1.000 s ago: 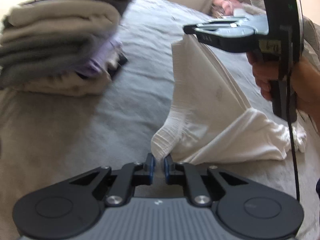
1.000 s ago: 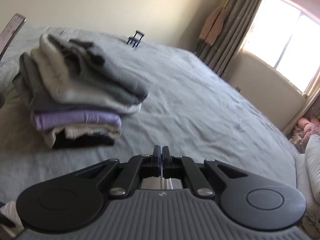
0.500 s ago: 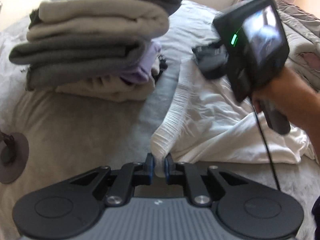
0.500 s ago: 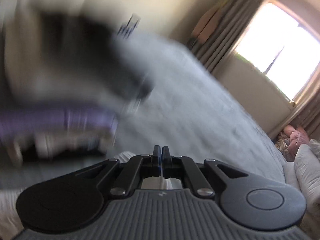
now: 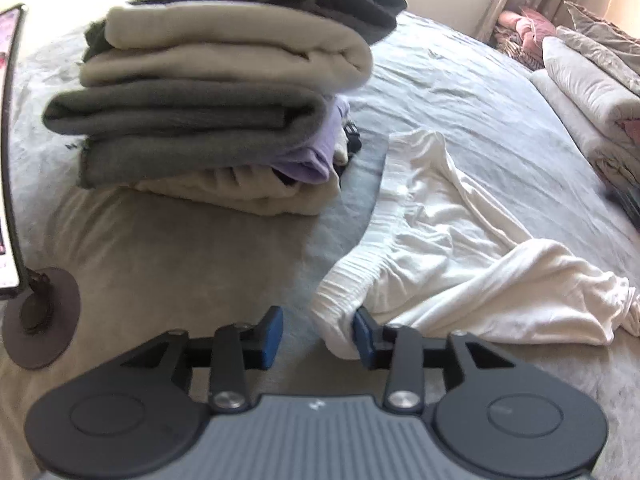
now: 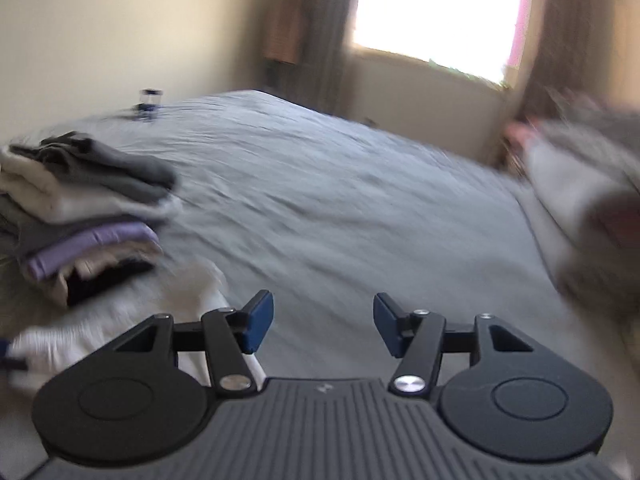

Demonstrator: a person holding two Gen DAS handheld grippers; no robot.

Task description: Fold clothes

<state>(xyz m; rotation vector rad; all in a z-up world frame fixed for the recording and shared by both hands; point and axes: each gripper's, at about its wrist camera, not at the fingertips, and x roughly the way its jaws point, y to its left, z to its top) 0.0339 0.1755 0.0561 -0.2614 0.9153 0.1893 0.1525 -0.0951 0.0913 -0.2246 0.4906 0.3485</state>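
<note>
Your left gripper (image 5: pixel 316 334) is spread wide, the white garment (image 5: pixel 448 240) lying crumpled on the bed (image 5: pixel 460 92) with its ribbed hem touching the right finger. Your right gripper (image 6: pixel 323 328) gapes too, holding nothing (folded stack (image 5: pixel 224 96) at ten o'clock).

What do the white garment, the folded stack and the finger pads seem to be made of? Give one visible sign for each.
White garment: thin, matte woven or knit cloth, probably cotton; it creases softly, with a ribbed band.
Folded stack: thick, fuzzy fleece or knitwear; the folds are rounded.
Finger pads: smooth blue rubber or plastic, set on black, likely plastic, arms.
</note>
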